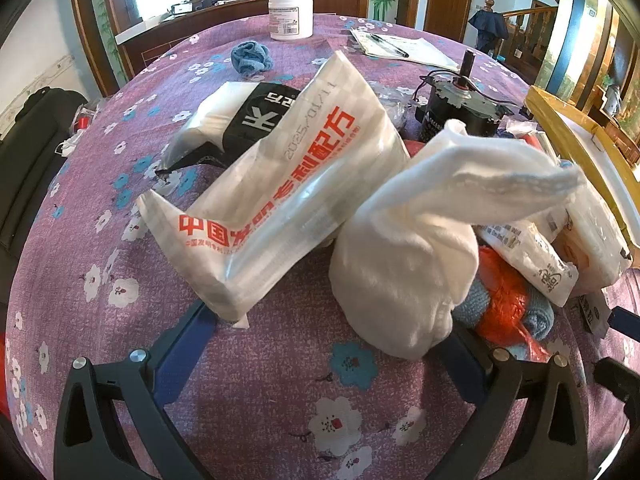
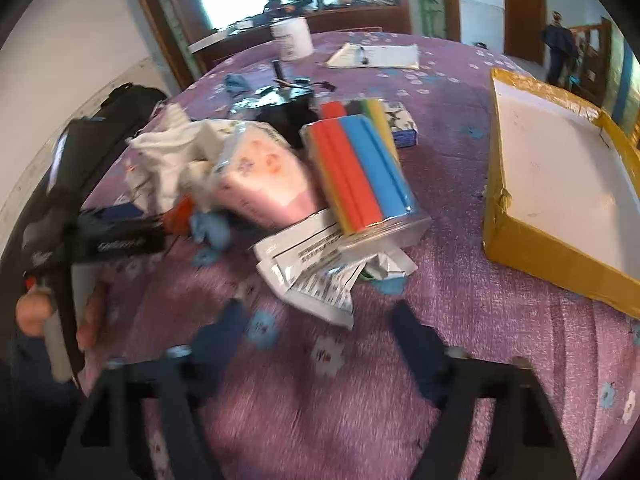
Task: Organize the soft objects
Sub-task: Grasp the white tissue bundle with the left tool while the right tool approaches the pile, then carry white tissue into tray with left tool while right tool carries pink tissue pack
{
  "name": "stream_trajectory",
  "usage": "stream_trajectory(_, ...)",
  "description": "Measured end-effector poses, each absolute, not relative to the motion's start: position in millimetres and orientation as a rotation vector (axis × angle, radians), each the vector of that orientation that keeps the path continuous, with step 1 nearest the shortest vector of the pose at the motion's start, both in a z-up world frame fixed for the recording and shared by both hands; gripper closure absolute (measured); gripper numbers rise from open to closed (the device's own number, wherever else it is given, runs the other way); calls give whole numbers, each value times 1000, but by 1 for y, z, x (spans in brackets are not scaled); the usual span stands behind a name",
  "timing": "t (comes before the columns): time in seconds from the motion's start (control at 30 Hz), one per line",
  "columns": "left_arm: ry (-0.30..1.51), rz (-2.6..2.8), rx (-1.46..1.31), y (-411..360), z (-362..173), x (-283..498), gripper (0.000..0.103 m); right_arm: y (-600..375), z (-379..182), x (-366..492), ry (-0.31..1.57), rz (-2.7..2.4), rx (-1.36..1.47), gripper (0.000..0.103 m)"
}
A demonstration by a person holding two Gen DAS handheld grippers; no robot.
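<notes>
My left gripper (image 1: 328, 322) stands wide open over the purple flowered tablecloth (image 1: 260, 380). A white packet with red lettering (image 1: 280, 208) lies at its left fingertip. A crumpled white cloth (image 1: 400, 272) rests against its right finger, in front of an orange plastic bag (image 1: 500, 300) and a light-blue cloth (image 1: 472, 306). My right gripper (image 2: 316, 322) is blurred, jaws apart, with only tablecloth between them. Just beyond it lie printed paper packets (image 2: 312, 276), a pack of coloured sponges (image 2: 360, 168) and a pink tissue pack (image 2: 268, 176). The white cloth (image 2: 160, 160) sits further left.
A yellow cardboard box (image 2: 520, 240) with a white inside lies open at the right. A black motor (image 1: 460, 108), a white jar (image 1: 290, 14), papers with a pen (image 1: 400, 48), a blue rag (image 1: 250, 58) and a black-and-white packet (image 1: 240, 116) sit further back. A hand (image 2: 32, 312) holds the left gripper.
</notes>
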State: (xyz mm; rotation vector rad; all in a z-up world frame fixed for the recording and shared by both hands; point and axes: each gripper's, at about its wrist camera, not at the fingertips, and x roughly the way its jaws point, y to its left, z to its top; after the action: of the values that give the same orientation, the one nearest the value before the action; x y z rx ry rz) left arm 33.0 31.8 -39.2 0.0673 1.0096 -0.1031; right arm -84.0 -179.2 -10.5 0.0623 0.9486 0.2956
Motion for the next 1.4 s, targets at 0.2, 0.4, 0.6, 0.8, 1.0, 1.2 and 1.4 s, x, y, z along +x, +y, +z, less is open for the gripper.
stream_trajectory(0.2, 977, -211, 7, 52, -25, 9, 8, -185, -2, -77, 937, 278, 66, 33)
stream_trajectory(0.4, 983, -292, -56, 71, -22, -7, 30, -176, 1, -65, 930, 316, 71, 33)
stream_trajectory(0.6, 967, -319, -77, 57, -16, 8, 27, -167, 6, -63, 887, 336, 50, 32)
stream_trajectory(0.8, 962, -306, -71, 37, -20, 34, 36, -176, 3, -64, 890, 330, 67, 28)
stream_trajectory(1.0, 932, -352, -162, 50, -23, 37, 87, -183, 5, -63, 884, 340, 83, 28)
stream_trajectory(1.2, 742, -425, -173, 54, 6, 10, 87, -162, 16, -55, 853, 357, -16, 28)
stream_trajectory(1.4, 756, -423, -155, 51, 1, 14, 87, -126, 9, -39, 845, 346, -219, 28)
